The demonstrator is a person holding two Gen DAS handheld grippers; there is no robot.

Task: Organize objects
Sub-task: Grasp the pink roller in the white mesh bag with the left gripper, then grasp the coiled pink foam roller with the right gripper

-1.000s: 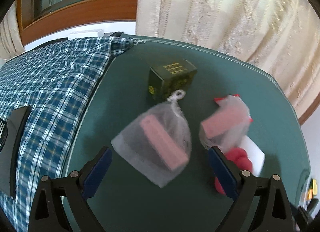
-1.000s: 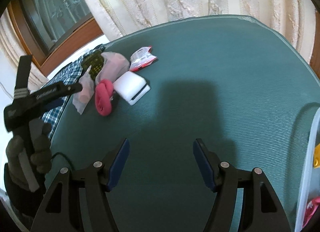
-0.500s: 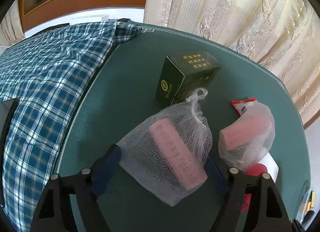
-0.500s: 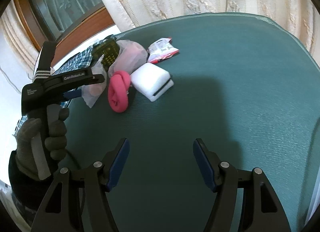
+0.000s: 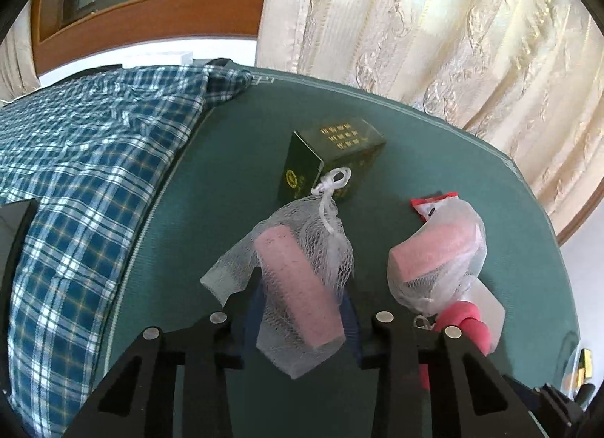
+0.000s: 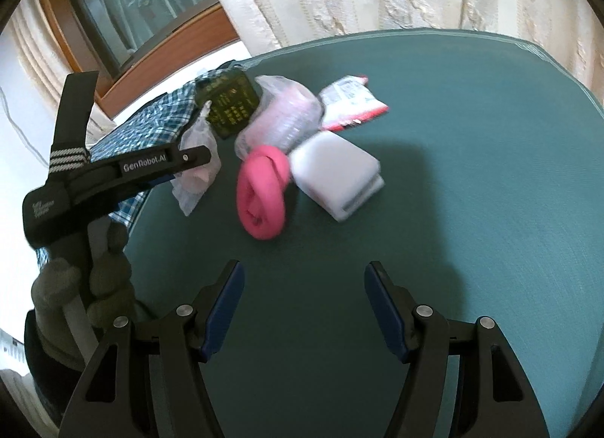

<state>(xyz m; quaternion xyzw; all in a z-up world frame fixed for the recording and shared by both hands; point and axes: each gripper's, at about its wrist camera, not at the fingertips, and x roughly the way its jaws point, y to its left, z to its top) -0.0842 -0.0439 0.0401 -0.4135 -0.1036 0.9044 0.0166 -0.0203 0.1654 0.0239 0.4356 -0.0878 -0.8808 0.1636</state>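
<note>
Since a second ago the left gripper (image 5: 300, 309) has closed in on the mesh bag of pink soap (image 5: 298, 279) near the green mat's (image 5: 234, 181) left edge – seemingly ready to lift – while the right gripper (image 6: 304, 306) hangs open, empty.

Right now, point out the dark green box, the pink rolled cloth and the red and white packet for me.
dark green box (image 5: 302, 173), left wrist view, its front face.
pink rolled cloth (image 6: 262, 192), right wrist view, middle of the roll.
red and white packet (image 6: 349, 102), right wrist view, its white centre.
</note>
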